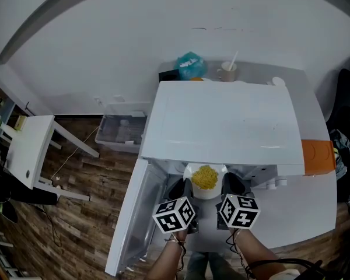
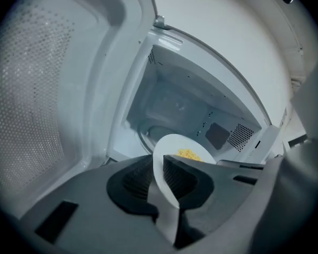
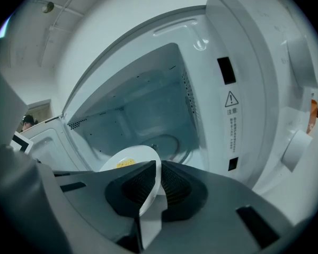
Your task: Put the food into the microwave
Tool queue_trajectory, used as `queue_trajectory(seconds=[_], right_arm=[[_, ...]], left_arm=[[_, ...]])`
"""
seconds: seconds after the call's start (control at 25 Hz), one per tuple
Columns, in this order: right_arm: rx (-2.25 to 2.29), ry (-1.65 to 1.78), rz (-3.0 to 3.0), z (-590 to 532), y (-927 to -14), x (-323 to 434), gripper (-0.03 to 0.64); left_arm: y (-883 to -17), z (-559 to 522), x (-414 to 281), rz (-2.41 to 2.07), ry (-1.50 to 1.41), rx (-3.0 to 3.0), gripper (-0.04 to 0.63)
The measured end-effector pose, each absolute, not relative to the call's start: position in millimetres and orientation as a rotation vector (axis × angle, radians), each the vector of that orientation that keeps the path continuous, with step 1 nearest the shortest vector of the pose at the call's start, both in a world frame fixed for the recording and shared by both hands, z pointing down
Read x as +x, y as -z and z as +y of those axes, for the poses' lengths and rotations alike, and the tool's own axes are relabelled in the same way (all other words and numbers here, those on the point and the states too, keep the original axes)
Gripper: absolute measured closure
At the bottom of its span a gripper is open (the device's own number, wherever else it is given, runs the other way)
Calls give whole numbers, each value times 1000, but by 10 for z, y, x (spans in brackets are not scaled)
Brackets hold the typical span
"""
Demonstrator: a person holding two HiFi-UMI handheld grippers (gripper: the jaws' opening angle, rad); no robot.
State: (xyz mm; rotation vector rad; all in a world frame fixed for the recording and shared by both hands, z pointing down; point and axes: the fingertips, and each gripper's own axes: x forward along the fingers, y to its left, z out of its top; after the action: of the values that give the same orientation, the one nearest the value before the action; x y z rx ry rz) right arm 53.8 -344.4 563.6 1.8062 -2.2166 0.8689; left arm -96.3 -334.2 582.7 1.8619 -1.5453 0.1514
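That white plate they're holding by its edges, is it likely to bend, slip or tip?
Probably stiff: the plate shows no sag though the left gripper and right gripper pinch only opposite rims. Its smooth, glossy surface looks slippery, so the hold may be delicate. The loose yellow food could slide if it tilts.

White wall (image 1: 105,39); wood floor (image 1: 87,209); white side table (image 1: 29,147).

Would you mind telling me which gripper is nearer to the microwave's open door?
Left. The left gripper clamps the plate at the edge beside the open door. The right gripper clamps the opposite edge, with the plate between it and that door.
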Motion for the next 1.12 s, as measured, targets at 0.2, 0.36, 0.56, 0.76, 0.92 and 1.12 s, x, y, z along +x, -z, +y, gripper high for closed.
queue_trajectory(seconds=[0.2,0.36,0.56,0.76,0.92,1.12], right_arm=[[1850,-876,-2213,-3558,-5637,541,578],[1871,-880,-2206,-3614,-5672,504,578],[1895,-884,-2200,-3663,-5698,481,578],[1907,-866,-2192,-3732,-5697,488,578],[1912,-869,-2184,-3783,-5704,491,578],[1914,-838,-2168,-3829,-5734,487,578]], left_arm=[[-5840,-3480,-969,-1559,-118,1874,532],[-5823,-3603,-1014,-1585,-96,1885,532],[-5832,-3710,-1039,-1594,-91,1896,532],[-5880,-3742,-1031,-1604,-106,1892,532],[-5908,-3765,-1027,-1614,-97,1883,532],[-5910,-3831,-1027,-1631,-107,1893,532]])
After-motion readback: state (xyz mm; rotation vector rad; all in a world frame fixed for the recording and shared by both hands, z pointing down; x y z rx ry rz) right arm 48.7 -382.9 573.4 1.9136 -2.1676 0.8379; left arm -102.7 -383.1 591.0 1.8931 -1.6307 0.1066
